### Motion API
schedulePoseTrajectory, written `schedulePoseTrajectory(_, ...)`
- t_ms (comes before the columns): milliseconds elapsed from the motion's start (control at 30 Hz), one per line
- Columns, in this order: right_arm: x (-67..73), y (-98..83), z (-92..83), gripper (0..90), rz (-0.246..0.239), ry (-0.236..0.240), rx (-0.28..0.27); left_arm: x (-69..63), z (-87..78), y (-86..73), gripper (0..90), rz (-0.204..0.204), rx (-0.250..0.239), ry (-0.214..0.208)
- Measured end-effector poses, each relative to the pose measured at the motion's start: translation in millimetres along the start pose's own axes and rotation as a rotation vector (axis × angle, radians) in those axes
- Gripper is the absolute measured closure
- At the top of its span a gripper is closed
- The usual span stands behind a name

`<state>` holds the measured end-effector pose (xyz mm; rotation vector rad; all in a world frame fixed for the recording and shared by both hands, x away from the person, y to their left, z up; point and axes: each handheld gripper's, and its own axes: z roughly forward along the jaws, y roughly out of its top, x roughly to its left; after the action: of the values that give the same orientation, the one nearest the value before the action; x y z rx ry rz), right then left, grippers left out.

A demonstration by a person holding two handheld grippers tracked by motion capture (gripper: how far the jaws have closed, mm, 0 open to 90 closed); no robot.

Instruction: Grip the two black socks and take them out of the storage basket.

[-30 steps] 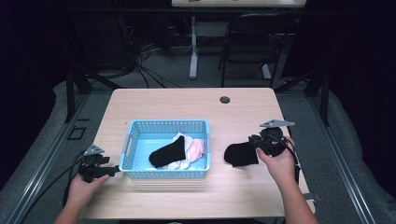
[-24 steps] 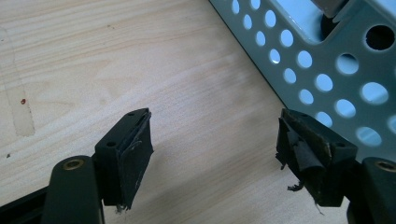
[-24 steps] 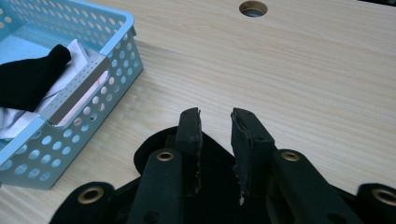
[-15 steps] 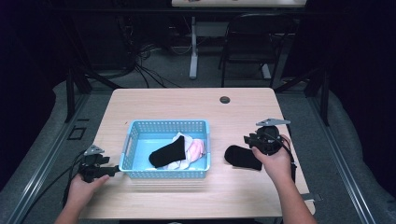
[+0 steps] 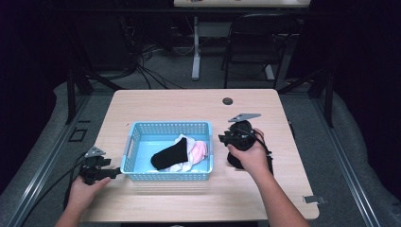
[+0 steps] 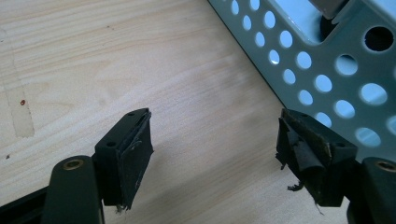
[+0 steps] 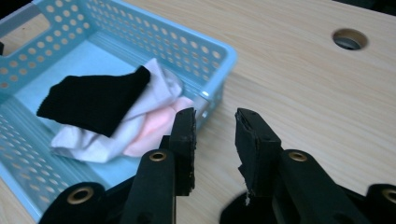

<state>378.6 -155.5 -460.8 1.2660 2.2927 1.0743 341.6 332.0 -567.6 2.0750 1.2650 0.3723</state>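
Here, right gripper (image 5: 226,138) beside basket (image 5: 206,126), jaws parted, empty; black sock (image 5: 233,162) under that hand; left gripper (image 5: 113,173) agape.

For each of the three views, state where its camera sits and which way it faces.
High view: above the person's side, looking forward and down at the table; both forearms enter from below.
Left gripper view: on the left gripper, jaws apart, facing the blue basket wall.
Right gripper view: on the right gripper, facing the black sock.
All share the basket.
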Motion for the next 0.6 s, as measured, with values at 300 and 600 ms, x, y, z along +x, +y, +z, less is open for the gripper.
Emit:
schedulePoseTrajectory(300,39.2,27.6,41.7,64.3,-0.044,0.08,0.032,0.1,-0.2,0.4,26.6,0.0,-0.003,-0.001)
schedulePoseTrajectory(600,64.9,45.9,91.6,57.2,-0.045,0.1,0.09,0.4,-0.6,0.7,26.6,-0.004,-0.006,-0.006)
